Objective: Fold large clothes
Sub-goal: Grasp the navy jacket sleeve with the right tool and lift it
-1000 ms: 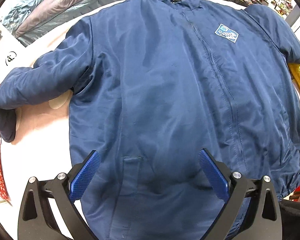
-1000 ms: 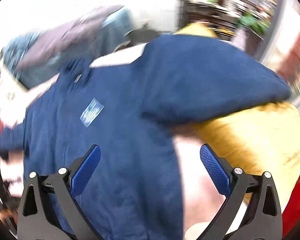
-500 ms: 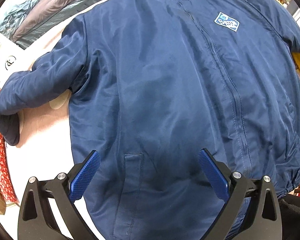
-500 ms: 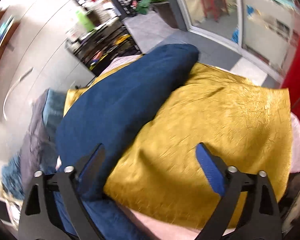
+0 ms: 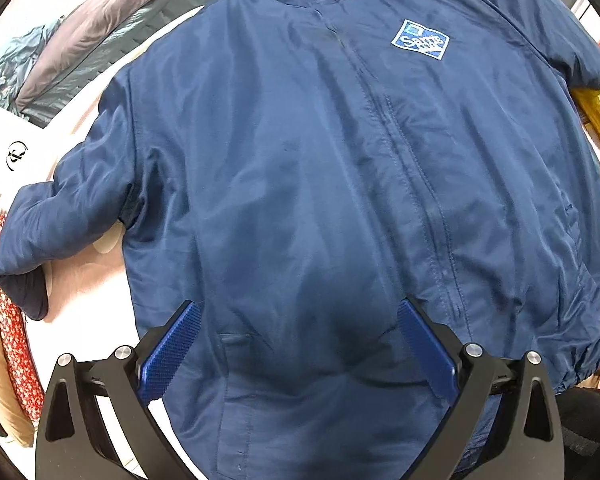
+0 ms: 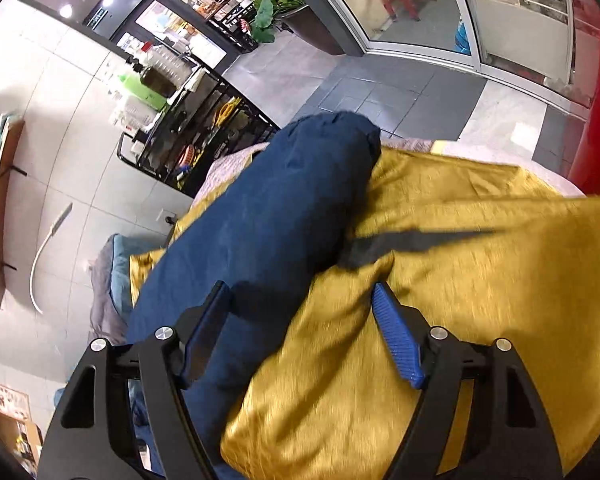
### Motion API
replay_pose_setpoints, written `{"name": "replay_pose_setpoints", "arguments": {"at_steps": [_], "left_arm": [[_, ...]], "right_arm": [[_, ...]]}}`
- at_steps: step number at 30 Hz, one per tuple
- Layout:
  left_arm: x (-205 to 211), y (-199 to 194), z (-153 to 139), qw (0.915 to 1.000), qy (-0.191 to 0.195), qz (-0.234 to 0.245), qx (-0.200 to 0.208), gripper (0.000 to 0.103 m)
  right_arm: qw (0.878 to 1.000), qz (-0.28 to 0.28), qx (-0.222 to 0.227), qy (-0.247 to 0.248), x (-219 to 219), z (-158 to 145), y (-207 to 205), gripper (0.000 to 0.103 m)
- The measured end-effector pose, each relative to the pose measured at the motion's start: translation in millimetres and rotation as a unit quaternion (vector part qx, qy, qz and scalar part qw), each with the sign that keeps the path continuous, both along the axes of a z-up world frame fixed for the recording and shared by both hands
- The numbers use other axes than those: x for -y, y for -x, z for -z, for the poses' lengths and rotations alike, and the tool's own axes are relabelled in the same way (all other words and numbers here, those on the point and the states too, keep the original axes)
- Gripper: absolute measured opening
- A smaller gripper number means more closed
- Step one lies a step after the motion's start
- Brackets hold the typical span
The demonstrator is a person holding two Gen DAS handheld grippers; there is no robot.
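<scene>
Left wrist view: navy jacket (image 5: 320,184) flat, front up, zipped, on pale worktop (image 5: 88,284). Left claw (image 5: 296,350) wide open above hem, holding nothing. Right claw (image 6: 300,332) open, empty, straddling jacket sleeve (image 6: 268,216) lying on yellow cloth (image 6: 460,280). Grey garment (image 5: 100,40) behind collar.

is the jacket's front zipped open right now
No, the blue jacket lies flat with its front closed along the zipper line, and the logo patch faces up.
</scene>
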State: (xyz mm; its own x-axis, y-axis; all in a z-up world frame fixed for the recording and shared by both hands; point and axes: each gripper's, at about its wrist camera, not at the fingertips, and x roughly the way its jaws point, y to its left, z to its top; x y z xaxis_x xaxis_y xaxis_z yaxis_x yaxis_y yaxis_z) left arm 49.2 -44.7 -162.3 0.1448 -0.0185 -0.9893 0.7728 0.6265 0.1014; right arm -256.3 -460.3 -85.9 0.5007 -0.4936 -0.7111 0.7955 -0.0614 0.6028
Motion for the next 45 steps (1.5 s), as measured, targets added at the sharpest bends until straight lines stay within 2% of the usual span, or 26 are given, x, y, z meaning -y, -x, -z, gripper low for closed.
{"name": "replay_pose_setpoints", "arguments": {"at_steps": [3, 5, 9, 11, 12, 13, 14, 20, 24, 27, 29, 32, 36, 40, 43, 45], "left_arm": [[1.3, 4.6, 1.8, 1.0000, -0.004, 0.002, -0.003, 0.097], [3.1, 13.5, 1.0, 0.9999, -0.009, 0.002, -0.006, 0.097], [2.7, 19.4, 2.4, 0.9998, -0.019, 0.000, -0.008, 0.097], [1.2, 20.3, 0.2, 0.9998, -0.017, -0.008, -0.008, 0.097], [0.8, 21.7, -0.9, 0.9998, -0.016, -0.012, -0.008, 0.097], [-0.7, 22.0, -2.7, 0.9997, -0.013, -0.019, -0.006, 0.097], [-2.6, 23.6, -4.1, 0.9997, -0.011, -0.023, -0.006, 0.097], [-12.1, 24.4, -2.1, 0.9992, 0.001, -0.039, -0.013, 0.097], [-16.7, 20.9, -1.8, 0.9983, 0.021, -0.051, -0.019, 0.097], [-18.8, 17.1, -3.9, 0.9978, 0.038, -0.051, -0.019, 0.097], [-23.7, 6.3, -4.9, 0.9976, 0.047, -0.049, -0.013, 0.097], [-30.6, 1.6, -12.3, 0.9968, 0.059, -0.054, 0.005, 0.097], [-51.0, 1.1, -20.1, 0.9928, 0.072, -0.096, 0.006, 0.097], [-65.8, 7.9, -24.3, 0.9938, 0.061, -0.089, 0.026, 0.097], [-77.0, 9.2, -24.5, 0.9936, 0.059, -0.093, 0.029, 0.097], [-82.9, 7.0, -22.6, 0.9935, 0.054, -0.097, 0.027, 0.097]], "right_arm": [[1.000, 0.003, 0.001, -0.001, 19.2, 3.0, -0.7, 0.066], [1.000, 0.006, 0.024, -0.016, 35.7, 11.1, 0.1, 0.056], [0.998, 0.019, 0.045, -0.036, 59.8, 22.7, -3.5, 0.052], [0.999, 0.016, 0.028, -0.043, 71.4, 25.3, -9.8, 0.032], [0.999, 0.016, 0.022, -0.042, 73.7, 23.9, -12.1, 0.027], [0.999, 0.013, 0.015, -0.032, 75.7, 18.7, -16.8, 0.019], [1.000, 0.008, 0.005, -0.021, 76.2, 11.9, -22.3, 0.016], [0.994, -0.072, -0.048, 0.067, 59.0, -49.6, -75.1, 0.013], [0.976, -0.154, -0.063, 0.137, 24.4, -104.1, -130.5, 0.013], [0.955, -0.228, -0.064, 0.180, -16.5, -138.7, -181.1, 0.013], [0.934, -0.290, -0.068, 0.196, -51.4, -152.0, -225.1, 0.013], [0.909, -0.359, -0.066, 0.203, -96.7, -153.1, -278.1, 0.013], [0.891, -0.415, -0.054, 0.176, -149.6, -135.1, -337.9, 0.012], [0.871, -0.464, -0.037, 0.159, -202.6, -118.5, -386.0, 0.012], [0.847, -0.505, -0.043, 0.164, -246.0, -107.6, -416.3, 0.012], [0.835, -0.524, -0.048, 0.159, -269.0, -97.6, -433.0, 0.012]]}}
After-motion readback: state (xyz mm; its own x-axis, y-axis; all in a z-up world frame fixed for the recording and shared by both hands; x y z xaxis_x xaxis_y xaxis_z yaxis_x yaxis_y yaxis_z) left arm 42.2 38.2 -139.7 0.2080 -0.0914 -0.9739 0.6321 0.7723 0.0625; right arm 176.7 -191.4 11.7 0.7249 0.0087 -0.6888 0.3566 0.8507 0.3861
